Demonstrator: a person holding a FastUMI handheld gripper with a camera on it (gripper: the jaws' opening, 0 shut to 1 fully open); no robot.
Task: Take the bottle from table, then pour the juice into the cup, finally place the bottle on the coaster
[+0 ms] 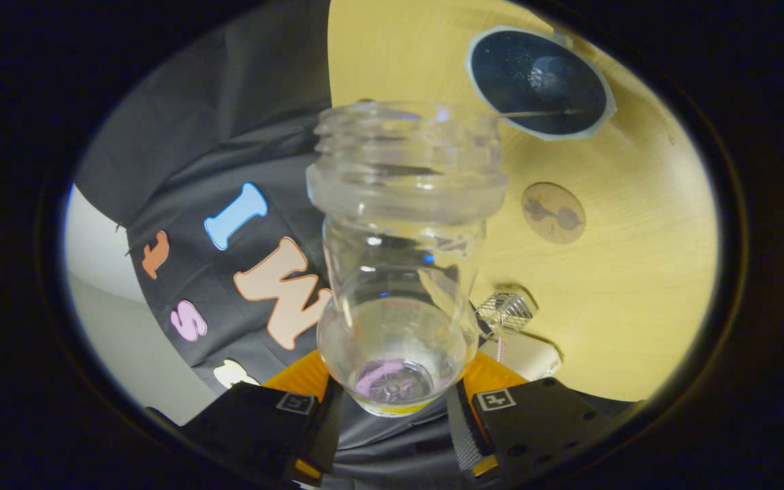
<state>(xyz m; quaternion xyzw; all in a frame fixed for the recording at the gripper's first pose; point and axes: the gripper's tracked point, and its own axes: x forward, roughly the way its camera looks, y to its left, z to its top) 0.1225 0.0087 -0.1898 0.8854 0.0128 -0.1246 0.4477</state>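
The claw (395, 408) is closed on the base of the bottle (402, 252), a finger pressing each side, and the bottle is tipped over so its open threaded mouth points away, out over the yellow surface (637, 286). It is clear, ribbed at the neck, with a flanged collar — apparently empty, so it should be light and top-free. The smooth rigid wall looks slippery; the low grip by the base seems sound, though squeezing harder could crack or pop it loose. Beyond the mouth lies a dark round coaster (540, 83) with a pale rim; a small tan disc (553, 212) sits nearer.
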